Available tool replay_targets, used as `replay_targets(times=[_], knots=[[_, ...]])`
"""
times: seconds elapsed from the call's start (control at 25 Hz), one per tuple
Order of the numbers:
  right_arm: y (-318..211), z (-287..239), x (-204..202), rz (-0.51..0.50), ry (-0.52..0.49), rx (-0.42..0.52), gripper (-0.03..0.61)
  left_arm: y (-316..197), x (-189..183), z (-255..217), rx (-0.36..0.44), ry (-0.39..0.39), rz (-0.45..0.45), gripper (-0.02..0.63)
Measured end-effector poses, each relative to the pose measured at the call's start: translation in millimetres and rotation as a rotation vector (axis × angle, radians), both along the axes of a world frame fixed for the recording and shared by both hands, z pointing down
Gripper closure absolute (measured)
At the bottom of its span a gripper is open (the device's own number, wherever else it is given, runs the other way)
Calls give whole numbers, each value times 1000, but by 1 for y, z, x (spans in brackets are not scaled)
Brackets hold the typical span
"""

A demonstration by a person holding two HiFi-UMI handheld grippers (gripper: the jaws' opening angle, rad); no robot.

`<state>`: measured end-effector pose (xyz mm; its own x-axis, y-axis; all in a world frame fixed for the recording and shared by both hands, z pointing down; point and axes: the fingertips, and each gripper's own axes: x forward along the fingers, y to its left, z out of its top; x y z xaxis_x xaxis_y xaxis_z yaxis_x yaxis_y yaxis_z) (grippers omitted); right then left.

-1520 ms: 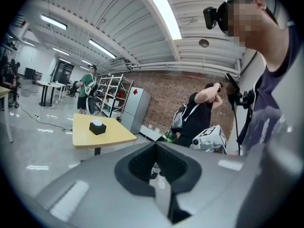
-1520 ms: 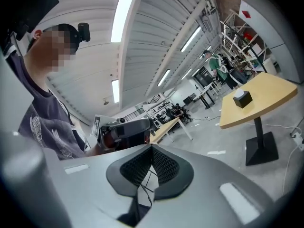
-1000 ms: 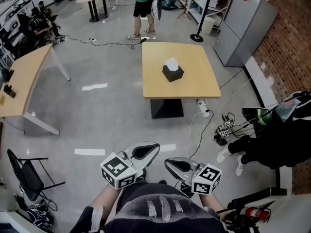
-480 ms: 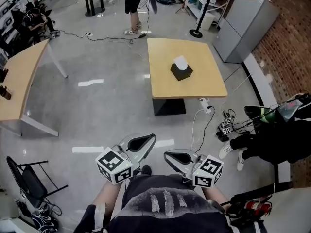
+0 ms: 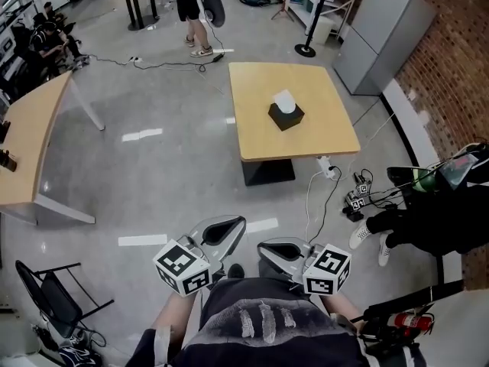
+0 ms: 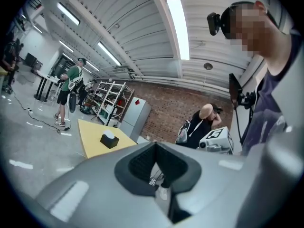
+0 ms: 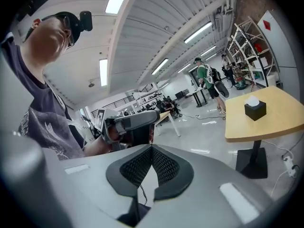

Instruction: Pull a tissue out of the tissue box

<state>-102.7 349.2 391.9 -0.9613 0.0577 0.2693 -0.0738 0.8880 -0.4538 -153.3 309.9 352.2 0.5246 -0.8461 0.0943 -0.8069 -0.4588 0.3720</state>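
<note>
Across the far middle of the floor (image 5: 153, 182), the table (image 5: 260, 121) stands well apart from both grippers, so the whole approach is yet to be made. On the way, a cable (image 5: 308, 205) trails over the floor from the table's foot at the right. A seated person's feet (image 5: 357, 237) stick out near it, and a step on that side could snag or trip.

The left gripper (image 5: 238, 224) and right gripper (image 5: 265, 245) are held near the body, each with jaws closed together and nothing between them. If they reach the table like that, they can only knock things.

The box (image 5: 286, 117) sits loose near the table's middle and looks light, so a one-handed pull would likely lift or drag it. The tissue (image 5: 285, 102) pokes up from its top. Too shallow a pinch may tear it or slip off.
</note>
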Motion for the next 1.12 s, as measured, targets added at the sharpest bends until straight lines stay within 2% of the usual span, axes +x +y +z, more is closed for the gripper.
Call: replay_targets(times=[0.4,0.56,0.88,1.12], knots=[[-58,2,12,-7,-65,-77,580,-57,20,2,-57,-44,4,611],[-97,-2,27,25,-105,-103,580,-94,37,-5,-65,-63,23,611],[-159,10,69,76,-124,-125,580,-154,82,-1,-105,-120,77,611],[-200,14,97,71,-144,-156,580,-196,110,-6,-120,-145,64,611]])
